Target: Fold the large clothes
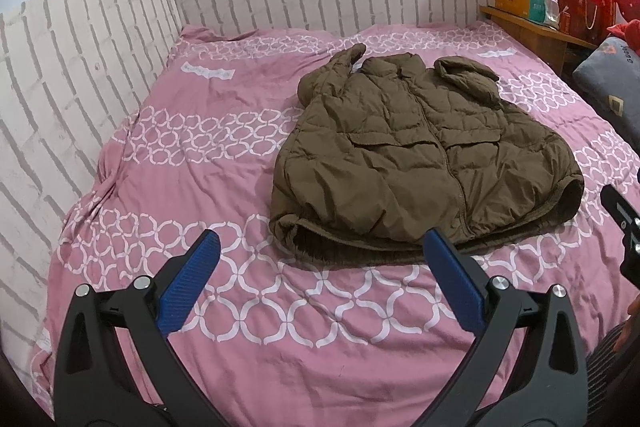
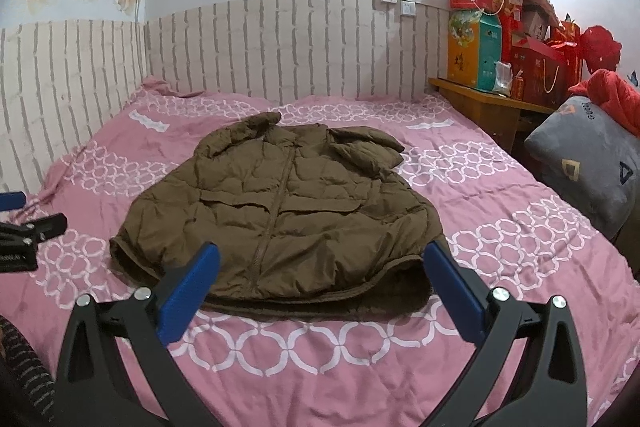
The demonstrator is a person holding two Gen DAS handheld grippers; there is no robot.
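A brown puffer jacket [image 1: 424,155] lies flat on the pink patterned bed [image 1: 200,155], zipped, front up, collar toward the far wall, both sleeves folded in over the shoulders. It also shows in the right wrist view [image 2: 280,219]. My left gripper [image 1: 320,247] is open and empty, above the bed in front of the jacket's hem, toward its left corner. My right gripper [image 2: 320,251] is open and empty, in front of the hem, centred on the jacket. The right gripper's edge shows in the left wrist view [image 1: 624,223].
Brick-pattern walls [image 1: 80,75] border the bed at the left and far sides. A wooden shelf [image 2: 476,95] with boxes and red bags stands at the right. A grey pillow [image 2: 588,163] lies at the bed's right edge.
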